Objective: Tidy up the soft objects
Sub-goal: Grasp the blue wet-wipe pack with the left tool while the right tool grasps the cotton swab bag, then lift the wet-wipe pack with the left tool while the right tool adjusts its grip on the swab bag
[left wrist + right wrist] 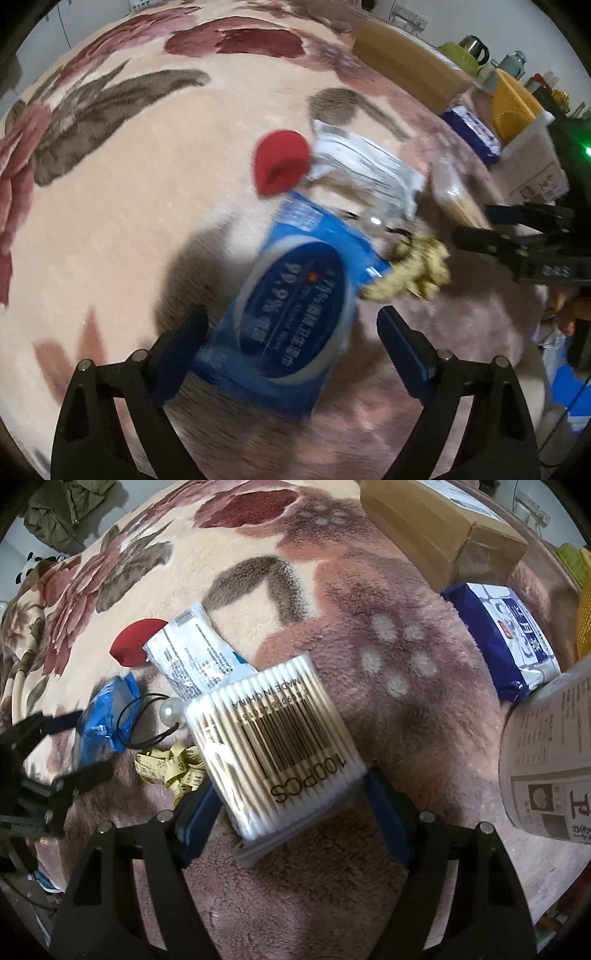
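Observation:
A blue wet-wipes pack lies on the flowered blanket between the fingers of my left gripper. The jaws stand wide, and a gap shows beside the right pad, so this gripper is open. My right gripper is shut on a clear bag of cotton swabs, with its blue pads against both sides of the bag. Around these lie a red sponge, a white sachet pack, a yellow tape measure and a black hair tie with a pearl.
A dark blue tissue pack and a cardboard box sit at the blanket's far right. A printed paper cylinder stands close on the right. A yellow basket and a kettle are beyond the box.

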`<state>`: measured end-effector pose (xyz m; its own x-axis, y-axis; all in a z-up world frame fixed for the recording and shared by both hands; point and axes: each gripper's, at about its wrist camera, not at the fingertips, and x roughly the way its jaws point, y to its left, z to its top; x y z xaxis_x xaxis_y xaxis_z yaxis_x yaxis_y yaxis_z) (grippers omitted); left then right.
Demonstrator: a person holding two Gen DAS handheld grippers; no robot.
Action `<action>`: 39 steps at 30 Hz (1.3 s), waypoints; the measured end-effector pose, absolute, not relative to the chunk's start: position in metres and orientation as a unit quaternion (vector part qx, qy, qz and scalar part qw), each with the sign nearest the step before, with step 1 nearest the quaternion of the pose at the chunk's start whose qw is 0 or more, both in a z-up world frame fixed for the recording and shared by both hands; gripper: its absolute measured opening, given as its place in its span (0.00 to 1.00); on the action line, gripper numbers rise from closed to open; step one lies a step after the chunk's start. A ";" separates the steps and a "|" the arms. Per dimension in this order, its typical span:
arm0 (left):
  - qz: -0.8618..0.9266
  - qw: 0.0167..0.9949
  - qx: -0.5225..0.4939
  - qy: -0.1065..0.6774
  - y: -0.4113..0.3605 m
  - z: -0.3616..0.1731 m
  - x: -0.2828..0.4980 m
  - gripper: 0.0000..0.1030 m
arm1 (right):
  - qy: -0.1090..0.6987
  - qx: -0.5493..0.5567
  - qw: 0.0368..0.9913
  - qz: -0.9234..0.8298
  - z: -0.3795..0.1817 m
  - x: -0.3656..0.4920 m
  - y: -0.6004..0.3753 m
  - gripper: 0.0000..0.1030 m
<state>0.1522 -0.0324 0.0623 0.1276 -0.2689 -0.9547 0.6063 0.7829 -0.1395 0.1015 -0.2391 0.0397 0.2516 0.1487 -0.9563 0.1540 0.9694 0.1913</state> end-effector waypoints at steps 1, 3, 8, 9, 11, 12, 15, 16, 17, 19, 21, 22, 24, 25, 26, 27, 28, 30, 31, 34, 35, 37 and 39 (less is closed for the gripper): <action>-0.298 0.736 0.140 0.592 -0.034 0.063 0.144 0.90 | 0.612 0.124 0.781 -0.002 0.040 0.101 -0.238 0.76; -0.299 0.732 0.134 0.597 -0.036 0.062 0.132 0.90 | 0.613 0.127 0.780 -0.001 0.040 0.101 -0.237 0.76; -0.293 0.744 0.109 0.590 -0.035 0.064 0.120 0.90 | 0.614 0.128 0.778 0.011 0.043 0.099 -0.229 0.76; -0.289 0.748 0.099 0.589 -0.034 0.064 0.122 0.90 | 0.615 0.128 0.778 0.011 0.043 0.099 -0.228 0.76; -0.275 0.756 0.073 0.589 -0.029 0.064 0.131 0.90 | 0.618 0.128 0.776 0.010 0.041 0.101 -0.228 0.76; -0.269 0.758 0.060 0.591 -0.028 0.064 0.136 0.90 | 0.620 0.126 0.774 0.009 0.040 0.103 -0.228 0.76; -0.242 0.762 0.030 0.600 -0.024 0.057 0.150 0.89 | 0.626 0.111 0.772 0.005 0.036 0.110 -0.224 0.76; -0.231 0.761 0.022 0.606 -0.023 0.053 0.153 0.89 | 0.627 0.105 0.772 0.004 0.035 0.111 -0.222 0.76; -0.226 0.760 0.015 0.609 -0.021 0.050 0.154 0.85 | 0.628 0.100 0.771 0.004 0.033 0.112 -0.221 0.76; -0.209 0.758 -0.002 0.617 -0.017 0.043 0.154 0.78 | 0.630 0.096 0.770 0.004 0.030 0.114 -0.221 0.76; -0.198 0.762 -0.007 0.617 -0.012 0.041 0.152 0.51 | 0.629 0.101 0.771 0.005 0.028 0.115 -0.222 0.76; -0.192 0.762 -0.009 0.618 -0.011 0.041 0.150 0.51 | 0.628 0.102 0.771 0.007 0.027 0.115 -0.222 0.76; -0.181 0.766 -0.023 0.616 -0.006 0.044 0.144 0.51 | 0.624 0.098 0.775 0.011 0.029 0.112 -0.222 0.75; -0.177 0.767 -0.026 0.616 -0.003 0.045 0.141 0.51 | 0.622 0.094 0.778 0.012 0.030 0.110 -0.222 0.75; -0.169 0.768 -0.029 0.617 -0.001 0.046 0.136 0.51 | 0.620 0.092 0.779 0.014 0.031 0.107 -0.222 0.74; -0.163 0.768 -0.032 0.618 0.001 0.046 0.132 0.50 | 0.619 0.093 0.780 0.018 0.033 0.103 -0.222 0.71; -0.156 0.768 -0.036 0.620 0.001 0.046 0.128 0.50 | 0.619 0.097 0.779 0.022 0.034 0.098 -0.223 0.69; -0.147 0.767 -0.046 0.623 0.005 0.045 0.118 0.50 | 0.619 0.105 0.777 0.029 0.036 0.091 -0.221 0.67; -0.145 0.766 -0.051 0.624 0.006 0.045 0.113 0.50 | 0.619 0.106 0.777 0.030 0.036 0.089 -0.220 0.67; -0.137 0.764 -0.063 0.627 0.012 0.044 0.098 0.51 | 0.618 0.111 0.777 0.040 0.039 0.080 -0.216 0.67; -0.133 0.764 -0.067 0.628 0.013 0.044 0.095 0.51 | 0.616 0.113 0.778 0.042 0.041 0.079 -0.214 0.67; -0.125 0.765 -0.077 0.627 0.017 0.043 0.090 0.51 | 0.609 0.123 0.783 0.036 0.044 0.079 -0.216 0.68; -0.119 0.764 -0.085 0.629 0.018 0.041 0.088 0.51 | 0.601 0.166 0.781 0.019 0.047 0.082 -0.226 0.81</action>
<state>0.0881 0.0175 0.0409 0.1814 -0.2889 -0.9400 0.0750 0.9571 -0.2797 0.0821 -0.2256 0.0470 0.2759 0.2293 -0.9334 0.1689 0.9445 0.2819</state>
